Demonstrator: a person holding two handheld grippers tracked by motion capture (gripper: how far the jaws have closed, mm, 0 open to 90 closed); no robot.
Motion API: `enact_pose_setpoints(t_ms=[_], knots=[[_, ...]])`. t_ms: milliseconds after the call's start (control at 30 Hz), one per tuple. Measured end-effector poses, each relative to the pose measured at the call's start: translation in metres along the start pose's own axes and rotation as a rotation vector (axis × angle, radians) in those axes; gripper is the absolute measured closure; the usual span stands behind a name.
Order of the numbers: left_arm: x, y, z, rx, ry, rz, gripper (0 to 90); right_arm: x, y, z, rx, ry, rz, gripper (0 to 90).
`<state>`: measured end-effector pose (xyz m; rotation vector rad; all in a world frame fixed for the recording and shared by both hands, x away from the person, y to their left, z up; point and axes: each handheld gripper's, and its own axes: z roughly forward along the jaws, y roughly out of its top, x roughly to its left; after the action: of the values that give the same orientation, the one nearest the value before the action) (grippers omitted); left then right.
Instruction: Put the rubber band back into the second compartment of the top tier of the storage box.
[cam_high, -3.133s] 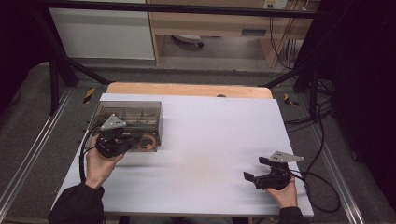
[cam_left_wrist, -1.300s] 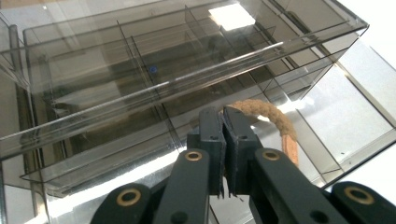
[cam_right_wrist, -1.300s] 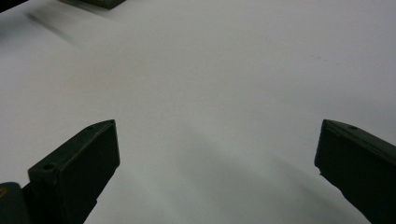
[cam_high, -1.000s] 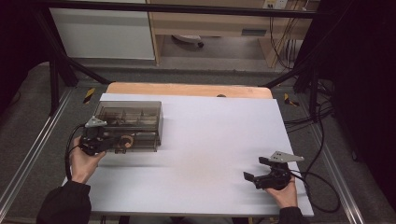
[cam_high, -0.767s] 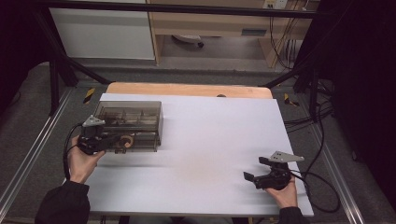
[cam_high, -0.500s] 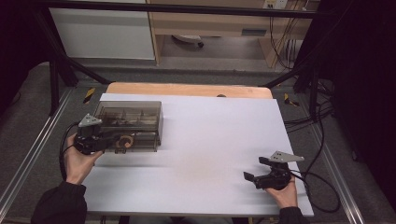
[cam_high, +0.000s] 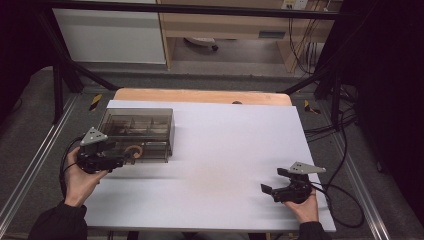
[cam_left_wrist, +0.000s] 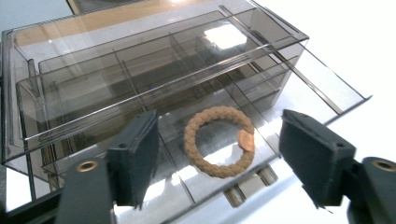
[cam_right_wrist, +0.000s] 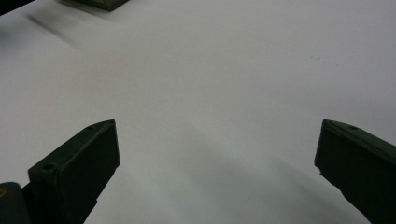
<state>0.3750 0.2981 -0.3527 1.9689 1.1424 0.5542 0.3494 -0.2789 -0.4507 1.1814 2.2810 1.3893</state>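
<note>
Since 3.1 s ago we see the left tongs (cam_high: 120, 161) slid leftward and back, from atop the box front to its front-left corner; right tongs (cam_high: 272, 186) unchanged, box unchanged.

Largest first: white tabletop (cam_high: 235, 150) w/ a wooden strip along its far edge; dark floor and cables around it.

Next, smoky clear plastic organiser box (cam_high: 137, 134) at the tabletop's left side, far half; in the left tongs view we see dividers inside, a clear top panel, and a lower drawer tray (cam_left_wrist: 327, 93) pulled out toward us, its compartments exposed.

Left hand (cam_high: 80, 177) grips the left tongs just beside the box's front-left; jaws wide apart, nothing between them touching; in their own view they frame the drawer from either side.

Right hand (cam_high: 305, 207) rests near the front-right edge w/ right tongs also spread wide, over bare tabletop, well apart from the box.

Smallest: tan braided ring (cam_left_wrist: 218, 141) lying flat in a front drawer compartment, a small smooth tab on its right side; in the high view it's just right of the left tongs' tips.
</note>
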Motion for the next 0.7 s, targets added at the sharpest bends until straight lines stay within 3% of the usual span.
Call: enact_pose_setpoints(t_ms=[333, 700], knots=[[-0.007, -0.009, -0.011, -0.025, 0.008, 0.029, 7.3, 0.0, 0.0, 0.0, -0.002, 0.001, 0.003, 0.7], [-0.011, -0.03, -0.016, -0.039, 0.004, 0.028, 4.4, 0.0, 0.0, 0.0, -0.002, 0.002, 0.002, 0.7]])
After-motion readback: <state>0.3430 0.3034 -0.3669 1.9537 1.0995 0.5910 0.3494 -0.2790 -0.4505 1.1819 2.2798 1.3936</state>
